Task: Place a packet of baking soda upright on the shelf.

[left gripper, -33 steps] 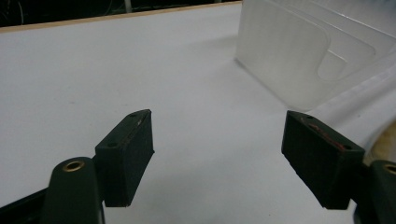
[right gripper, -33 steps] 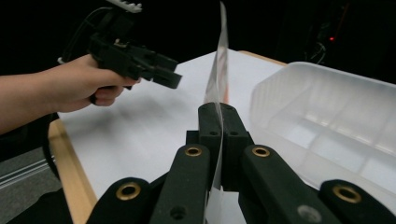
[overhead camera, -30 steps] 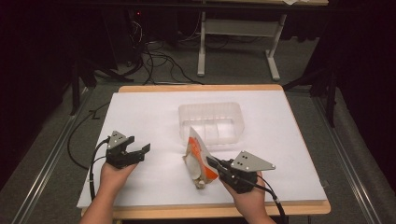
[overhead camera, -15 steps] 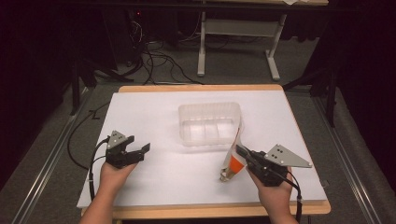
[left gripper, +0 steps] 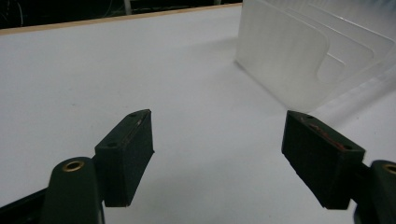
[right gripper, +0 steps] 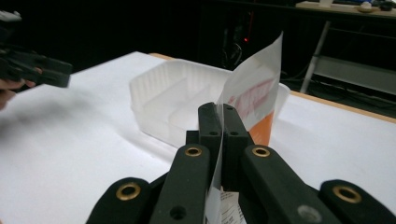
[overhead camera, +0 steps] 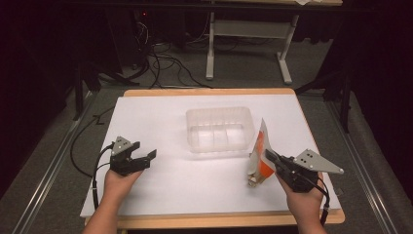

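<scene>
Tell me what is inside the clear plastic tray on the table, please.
The clear plastic tray looks empty: only its own dividers show, splitting it into three compartments. The packet held by the right claw stands beside the tray's right end and hides a little of that corner.

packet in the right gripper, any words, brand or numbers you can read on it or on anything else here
Packet: red print on its white upper part, too blurred to read.
Packet's lower edge, below the right gripper fingers: small dark print on white, too small to read.
Clear plastic tray: no text.
White table cover: no text.
Left gripper: no text.
So nothing can be quoted.
</scene>
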Tool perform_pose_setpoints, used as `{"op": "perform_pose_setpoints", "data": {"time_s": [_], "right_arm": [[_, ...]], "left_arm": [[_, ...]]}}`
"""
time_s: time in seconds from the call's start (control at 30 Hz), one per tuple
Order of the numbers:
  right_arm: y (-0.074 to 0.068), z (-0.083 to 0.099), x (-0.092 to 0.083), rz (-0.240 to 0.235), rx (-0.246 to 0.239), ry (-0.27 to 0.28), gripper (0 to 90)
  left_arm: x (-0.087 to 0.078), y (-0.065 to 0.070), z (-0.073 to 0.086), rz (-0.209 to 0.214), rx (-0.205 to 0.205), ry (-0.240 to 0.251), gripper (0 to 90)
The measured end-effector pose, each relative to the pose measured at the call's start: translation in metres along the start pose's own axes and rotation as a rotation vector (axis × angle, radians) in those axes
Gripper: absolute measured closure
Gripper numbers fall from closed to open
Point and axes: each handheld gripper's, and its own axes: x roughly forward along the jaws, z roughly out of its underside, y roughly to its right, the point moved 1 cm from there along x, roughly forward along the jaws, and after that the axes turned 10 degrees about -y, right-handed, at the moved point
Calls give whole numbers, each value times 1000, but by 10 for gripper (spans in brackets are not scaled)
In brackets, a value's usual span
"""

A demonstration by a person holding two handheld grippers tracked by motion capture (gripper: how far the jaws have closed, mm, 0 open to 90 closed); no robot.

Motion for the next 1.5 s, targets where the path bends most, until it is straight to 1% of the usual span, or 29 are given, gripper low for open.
{"op": "perform_pose_setpoints", "data": {"time_s": [0.03, 0.07, 0.2, 0.23, 0.3, 0.37, 0.4, 0.47, 0.5, 0.57, 0.6, 0.67, 0.8, 0.83, 0.9, 0.93, 1.07, 1.1, 1.27, 1.4, 1.5], "right_arm": [[1, 0, 0, 1, -4, -3, 900], [3, 1, -2, 11, -6, -4, 900], [8, 0, -5, 20, 7, 6, 900], [10, -1, -6, 26, 7, 14, 900], [11, -1, -5, 33, 1, 9, 900], [12, 1, -3, 32, 9, 3, 900], [15, 7, 4, 26, 19, -21, 900], [16, 10, 5, 20, 27, -10, 900], [18, 11, 3, 23, 50, -1, 897], [19, 12, 2, 22, 55, 1, 892], [18, 16, 3, 15, 65, -1, 881], [16, 18, 4, 11, 65, 0, 868], [13, 20, 5, 17, 65, -1, 846], [12, 21, 6, 21, 66, -5, 825], [11, 25, 7, 11, 84, -10, 825], [10, 27, 7, 11, 85, -12, 824], [4, 30, 4, 12, 82, -10, 791], [2, 31, 3, 18, 78, -10, 782], [-6, 39, 2, 16, 75, -28, 719], [-9, 43, 1, 15, 77, -35, 696], [-11, 45, 1, 11, 70, -40, 686]], "left_arm": [[0, 0, 0, 0, 0, 0, 254], [0, 0, 0, 0, 0, 0, 254], [1, 0, 0, 0, 1, -2, 254], [1, 0, 0, 0, 1, -1, 254], [1, 1, 0, 1, 4, -5, 254], [1, 1, 0, 1, 4, -5, 254], [1, 1, 0, 2, 4, -6, 254], [1, 0, 0, 3, 0, -4, 254], [1, 1, 0, 4, 1, -5, 254], [1, 1, 0, 4, 3, -6, 254], [1, 1, 0, 6, 2, -6, 253], [1, 2, 0, 8, 5, -8, 253], [0, 2, 0, 7, 4, -2, 253], [0, 1, 0, 9, 2, -1, 253], [0, 1, 0, 9, 1, -1, 252], [0, 1, 0, 9, 1, -1, 252], [-1, 2, 0, 11, 5, -1, 252], [0, 2, 0, 12, 7, -2, 252], [1, 3, 0, 13, 9, -8, 252], [1, 3, 0, 13, 12, -8, 252], [1, 4, 0, 14, 16, -13, 252]]}}
